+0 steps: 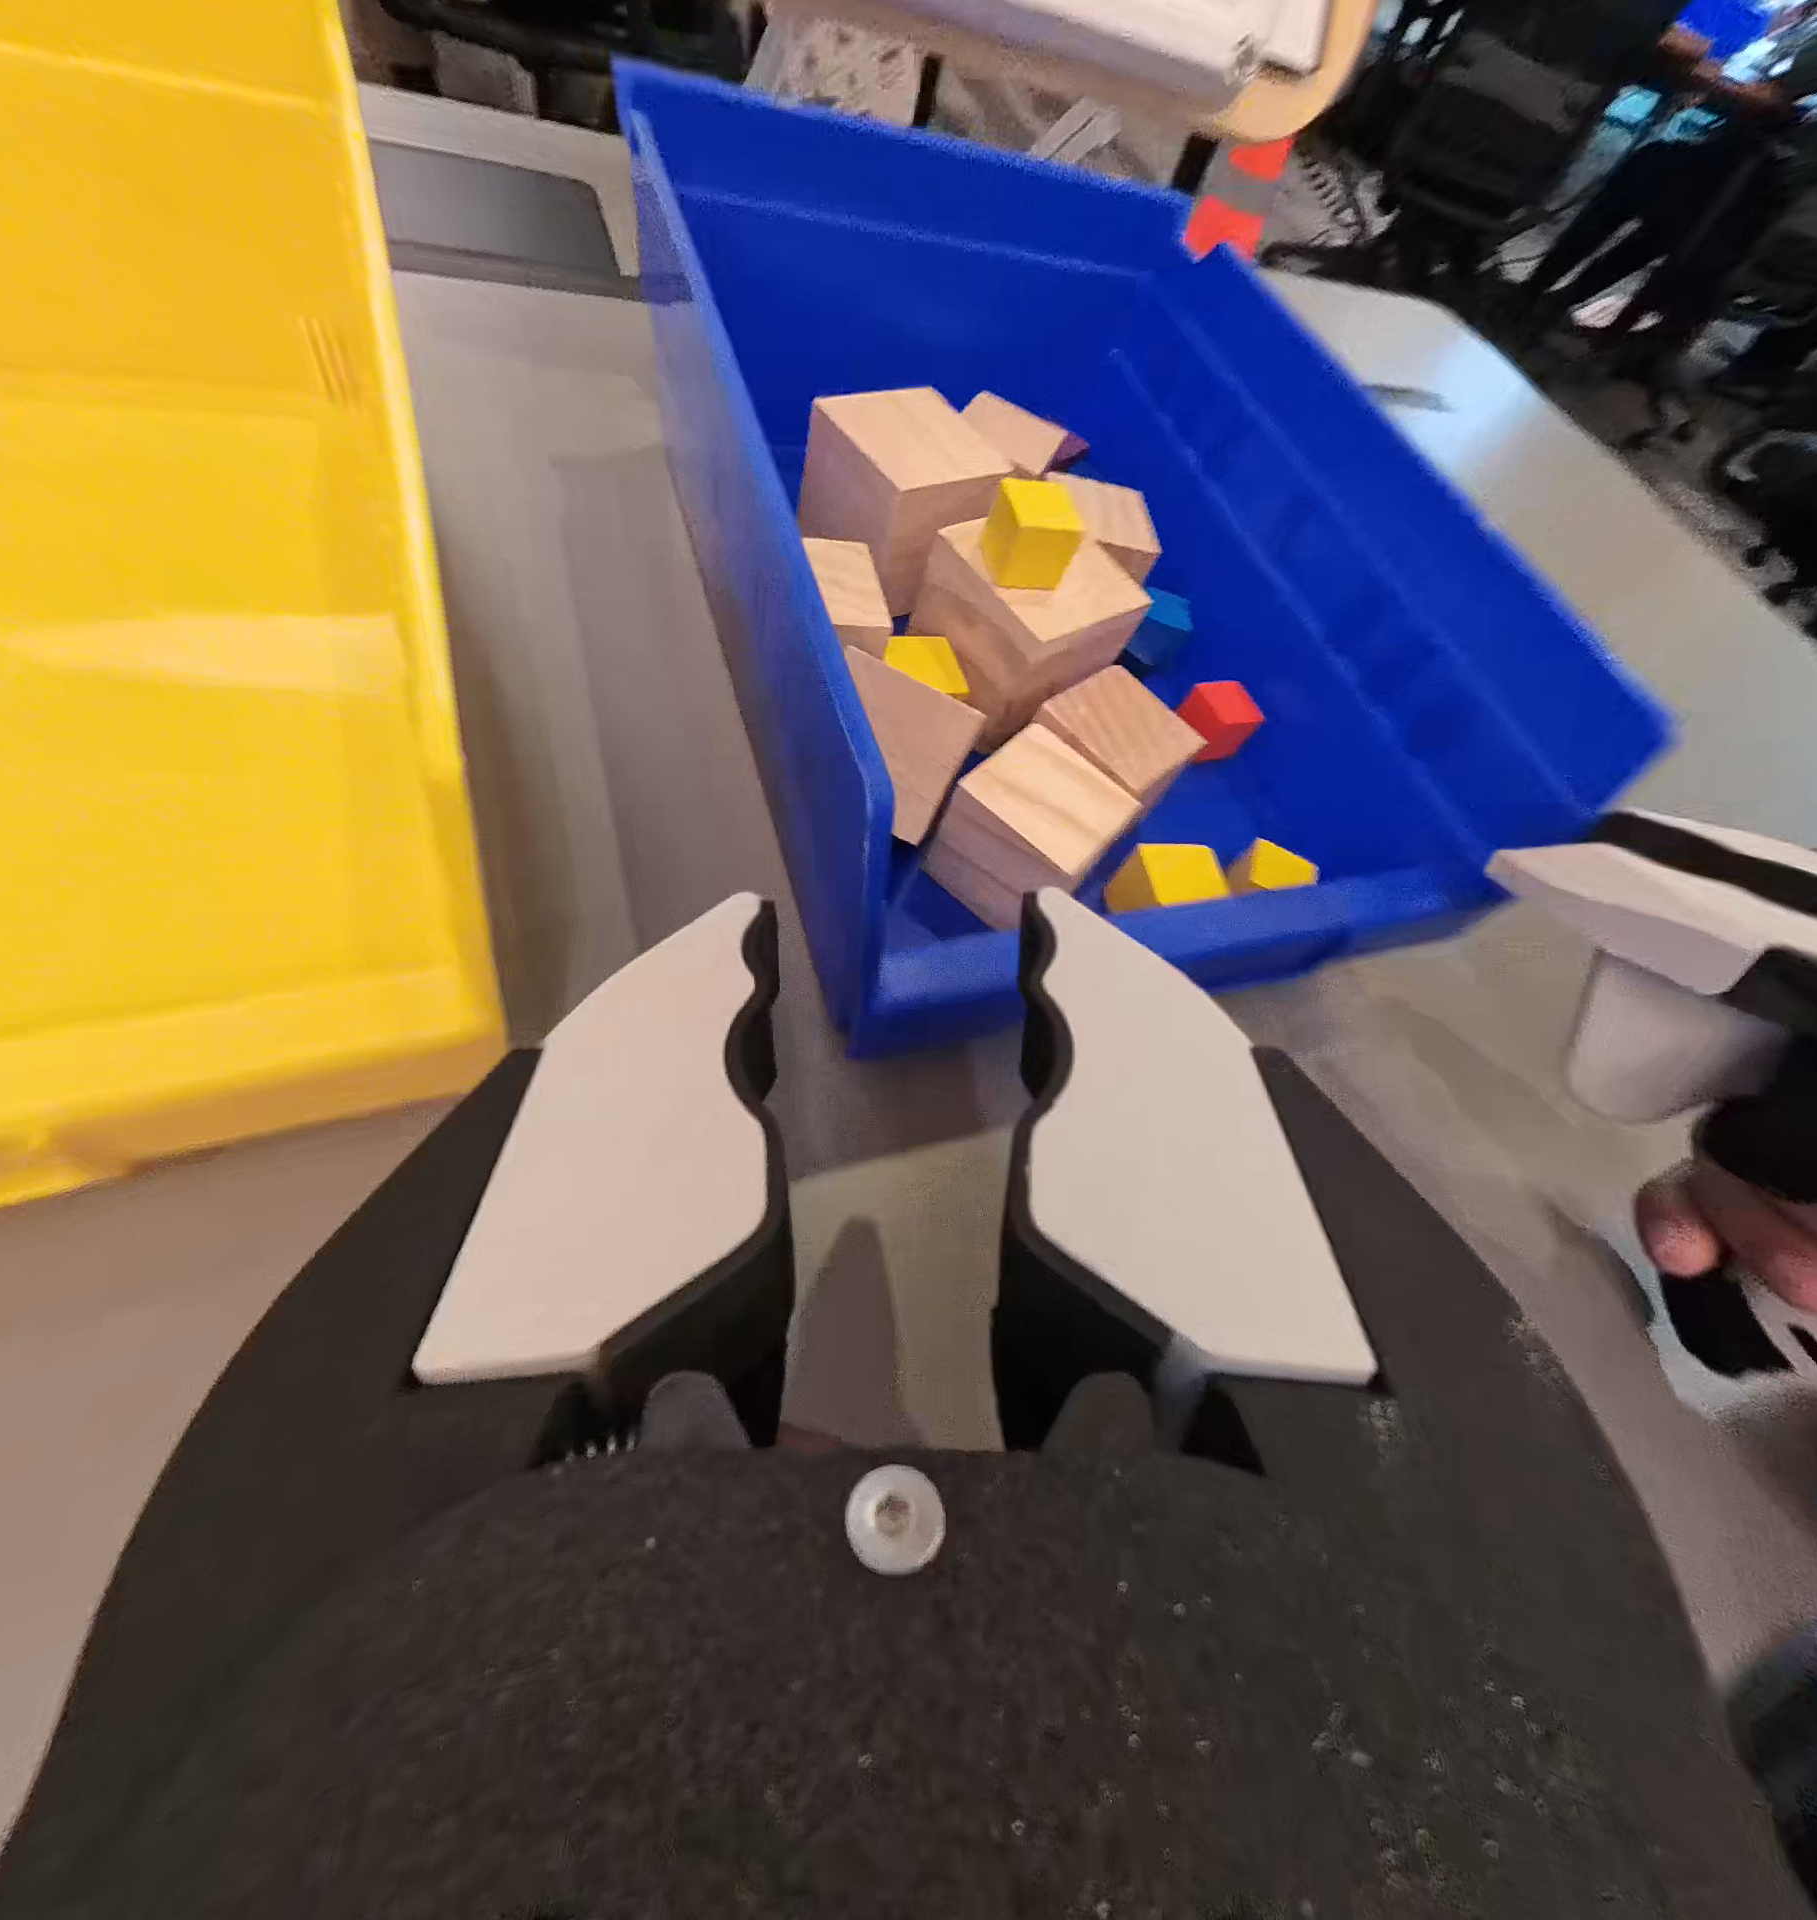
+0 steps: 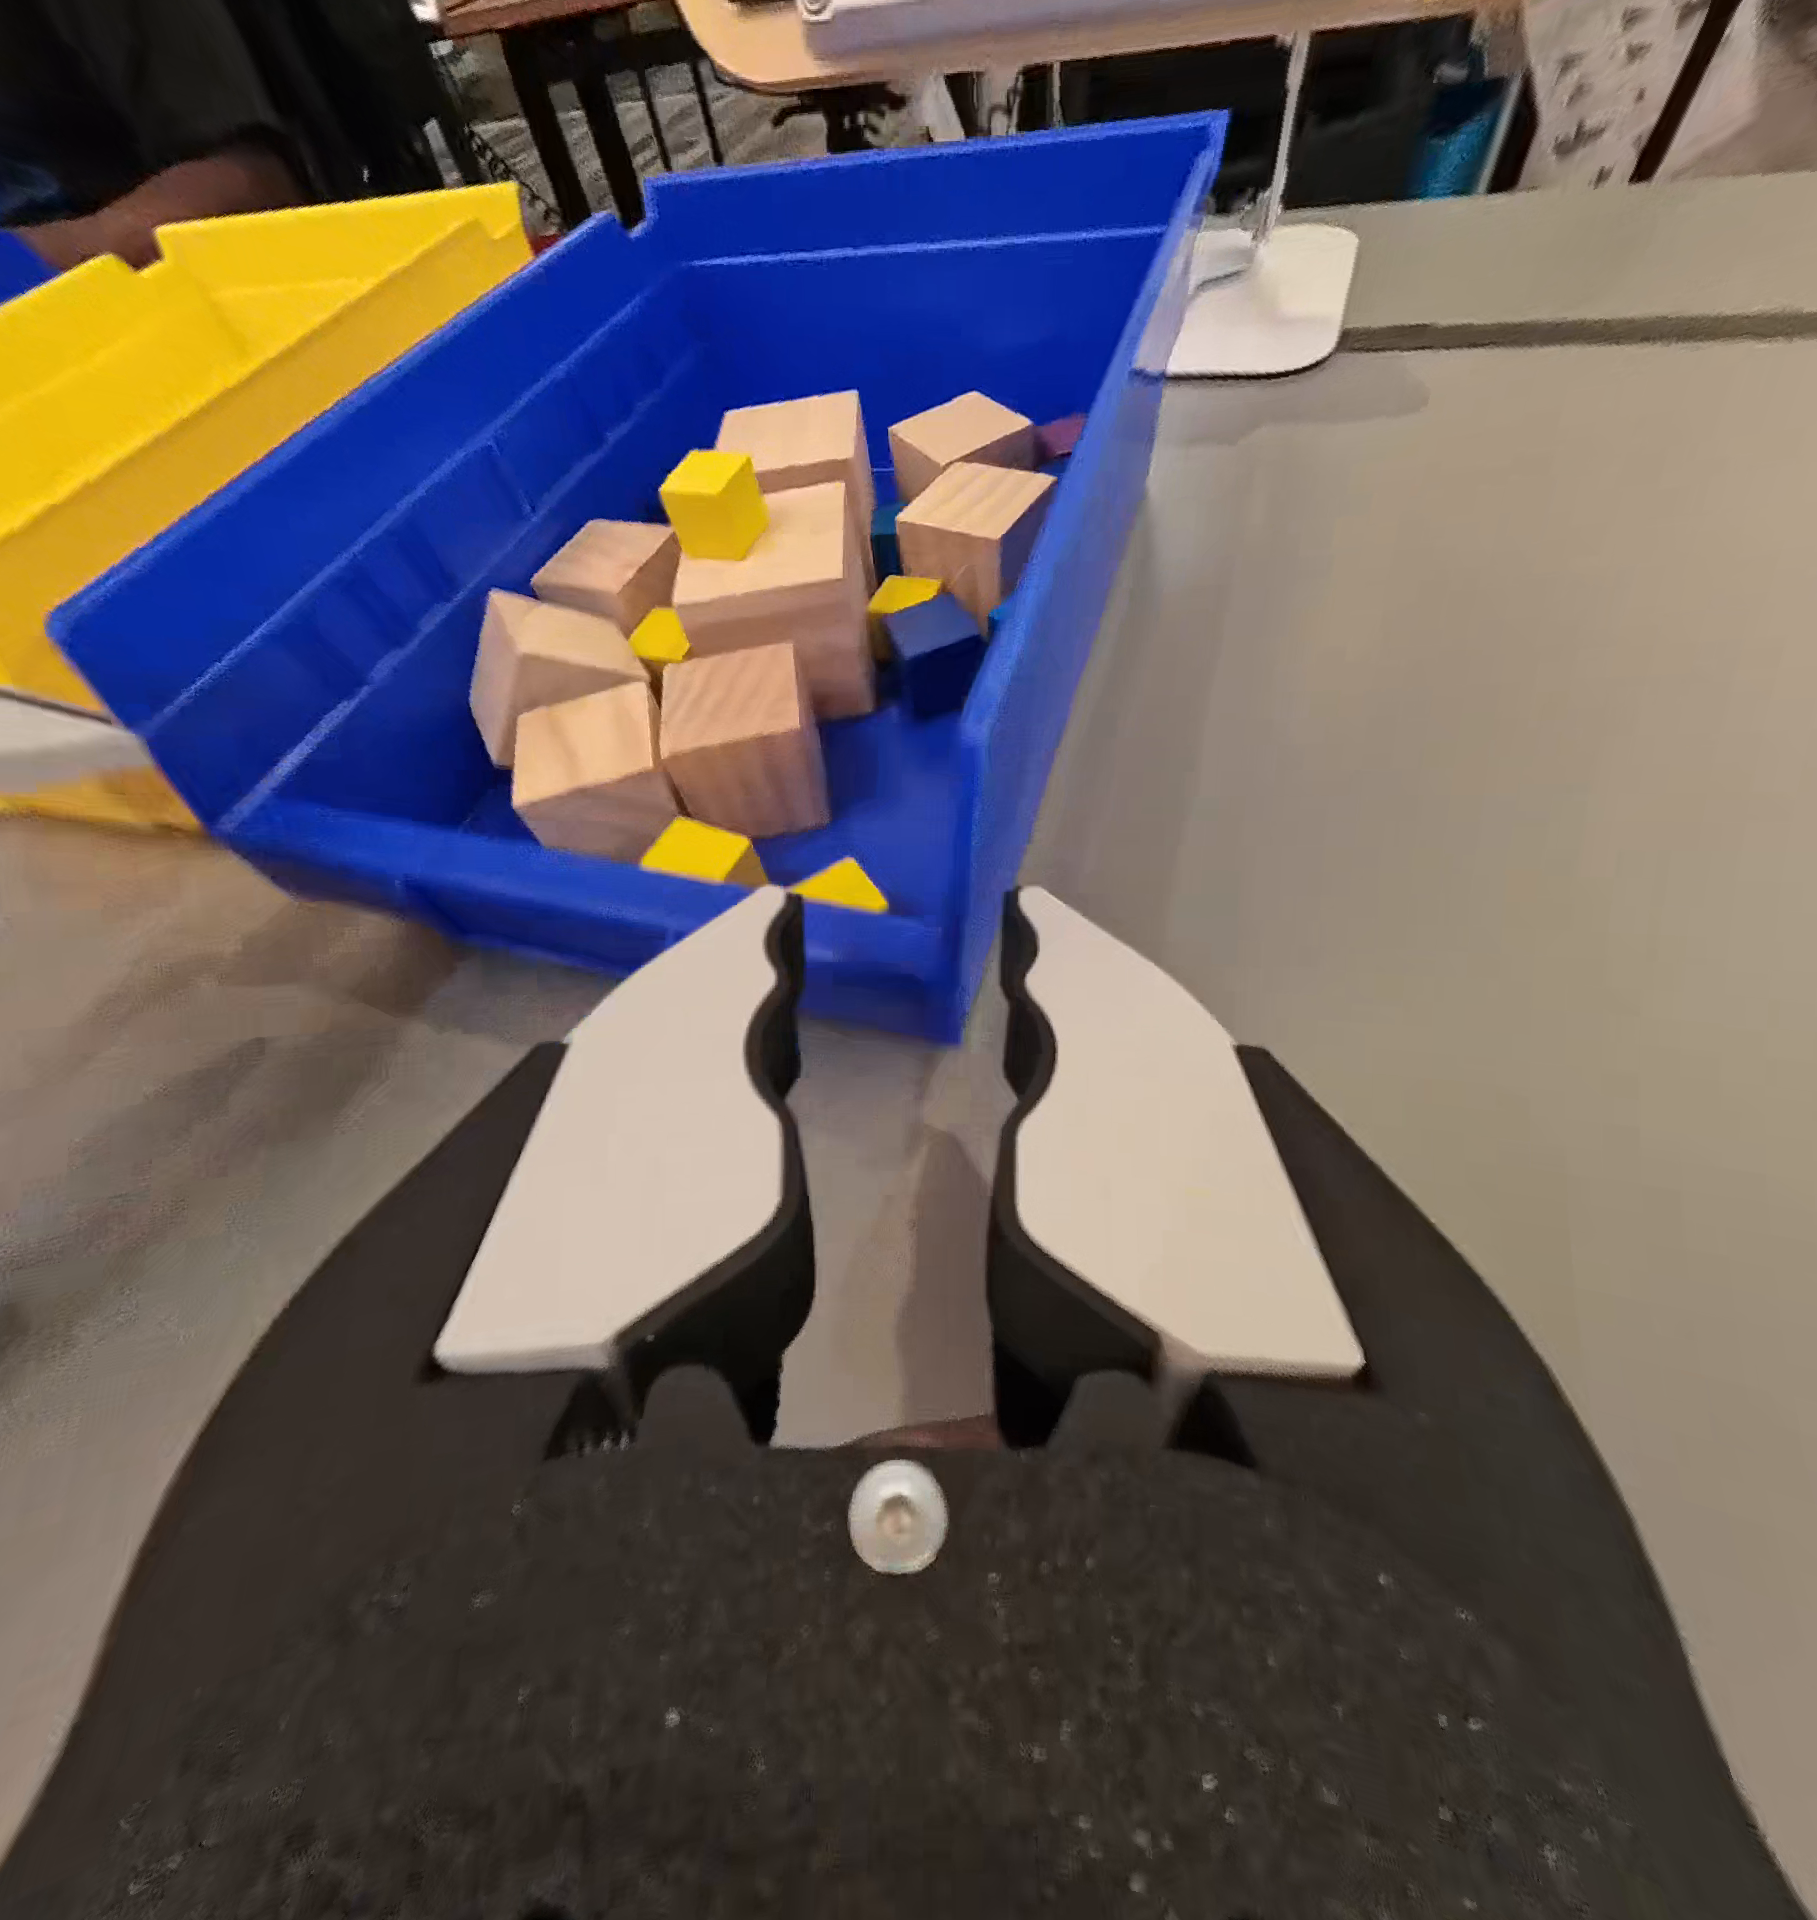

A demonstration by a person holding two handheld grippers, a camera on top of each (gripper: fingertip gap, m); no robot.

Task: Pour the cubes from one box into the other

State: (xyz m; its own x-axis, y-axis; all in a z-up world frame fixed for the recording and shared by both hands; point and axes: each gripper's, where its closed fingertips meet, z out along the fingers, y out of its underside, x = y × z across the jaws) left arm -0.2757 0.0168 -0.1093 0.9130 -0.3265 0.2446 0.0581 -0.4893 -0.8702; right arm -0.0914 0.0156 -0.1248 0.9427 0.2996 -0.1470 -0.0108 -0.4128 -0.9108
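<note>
While the cubes [image 1: 997,644] lie heaped inside the blue box [image 1: 1403,665], which rests on the grey table [image 2: 1506,831], we judge the task to be at its opening step: the approach to the loaded box, with no pouring begun. Large plain wooden cubes make up most of the heap, with small yellow, blue and red ones on and around them, crowded toward one side wall and the near end.

We hold the left gripper [image 1: 899,914] with its fingers apart and nothing between them, its tips just short of one near corner of the blue box. We hold the right gripper [image 2: 899,909] likewise spread and empty, just before the other near corner; its white finger also shows at the right edge of the left wrist view.

Next, in our judgement, each gripper must close on the box rim or wall, so that the box can be lifted and tipped toward the yellow box [image 1: 156,623], which stands just beside it on the left with a strip of table between them. No cubes show in the visible part of the yellow box.

To the right of the blue box the table is open, apart from a white stand base [image 2: 1257,312] near the far corner. On the left, the yellow wall limits sideways room.
</note>
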